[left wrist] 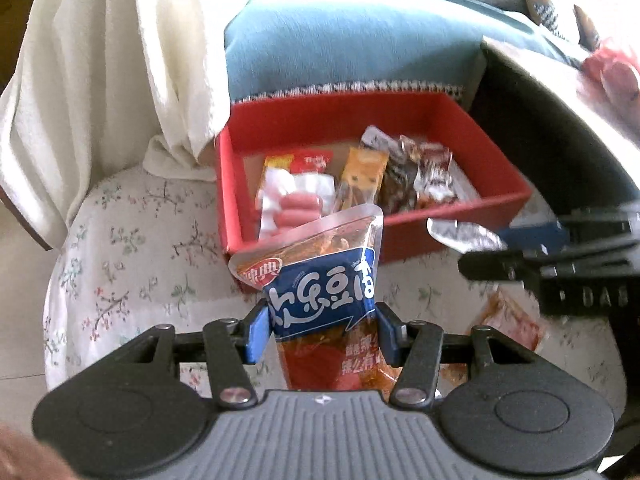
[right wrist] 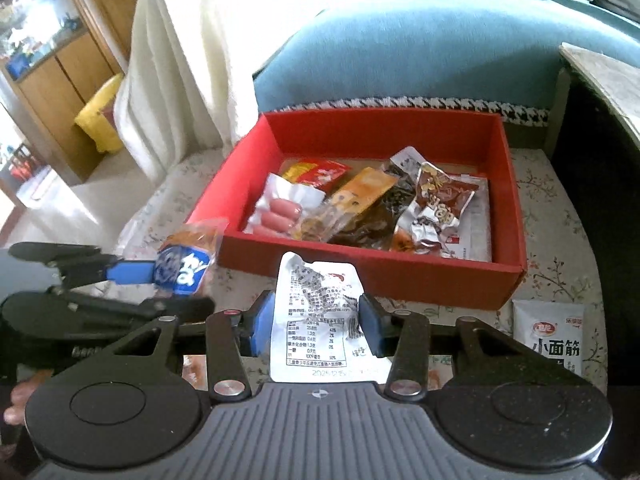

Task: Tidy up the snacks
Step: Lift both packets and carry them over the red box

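A red box [left wrist: 460, 216] [right wrist: 360, 272] stands on a floral cloth and holds several snack packets, among them sausages [left wrist: 298, 206] [right wrist: 278, 214]. My left gripper [left wrist: 322, 326] is shut on a blue and orange snack packet [left wrist: 320, 276], held just short of the box's near wall; it also shows in the right wrist view [right wrist: 184, 260]. My right gripper [right wrist: 314, 322] is shut on a silver-white snack packet [right wrist: 316, 312], label side up, in front of the box; its tip shows in the left wrist view [left wrist: 464, 236].
A white packet [right wrist: 550, 340] lies on the cloth to the right of the box, and an orange packet [left wrist: 508, 320] lies near the right gripper. A teal sofa [left wrist: 340, 40] stands behind the box, a white draped blanket [left wrist: 100, 80] to its left, a dark table [left wrist: 560, 92] at right.
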Demonstrator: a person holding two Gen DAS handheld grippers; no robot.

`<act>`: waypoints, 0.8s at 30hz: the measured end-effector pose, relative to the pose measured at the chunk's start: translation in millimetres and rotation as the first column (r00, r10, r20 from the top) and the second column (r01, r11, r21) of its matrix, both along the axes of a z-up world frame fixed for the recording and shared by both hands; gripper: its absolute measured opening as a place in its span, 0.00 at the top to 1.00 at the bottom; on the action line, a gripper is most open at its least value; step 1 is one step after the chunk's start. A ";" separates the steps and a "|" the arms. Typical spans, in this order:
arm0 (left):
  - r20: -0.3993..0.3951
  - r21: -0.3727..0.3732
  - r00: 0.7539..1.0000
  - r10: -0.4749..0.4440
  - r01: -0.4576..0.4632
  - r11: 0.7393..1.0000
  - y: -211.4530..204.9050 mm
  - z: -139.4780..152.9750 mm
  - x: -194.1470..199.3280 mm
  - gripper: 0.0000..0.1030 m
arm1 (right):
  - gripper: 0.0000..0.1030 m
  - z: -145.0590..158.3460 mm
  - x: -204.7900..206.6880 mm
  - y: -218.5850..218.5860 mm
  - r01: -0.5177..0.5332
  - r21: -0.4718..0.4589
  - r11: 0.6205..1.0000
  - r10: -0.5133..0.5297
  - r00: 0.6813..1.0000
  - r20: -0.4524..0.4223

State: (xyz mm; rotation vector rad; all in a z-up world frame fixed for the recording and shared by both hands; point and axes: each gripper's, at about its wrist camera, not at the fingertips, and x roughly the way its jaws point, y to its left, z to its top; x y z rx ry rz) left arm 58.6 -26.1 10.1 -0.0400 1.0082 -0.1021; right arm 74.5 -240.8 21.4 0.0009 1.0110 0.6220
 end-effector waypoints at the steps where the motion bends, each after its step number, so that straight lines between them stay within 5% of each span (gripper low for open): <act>1: 0.009 -0.004 1.000 0.002 -0.002 1.000 1.0 1.8 1.2 0.55 | 0.48 1.5 -0.8 -0.9 0.006 0.010 1.000 -0.006 1.000 0.000; 24: 0.116 0.026 0.993 -0.001 -0.002 1.000 -6.9 23.9 33.2 0.54 | 0.48 28.5 22.1 -29.0 0.145 0.103 0.984 -0.156 0.982 0.110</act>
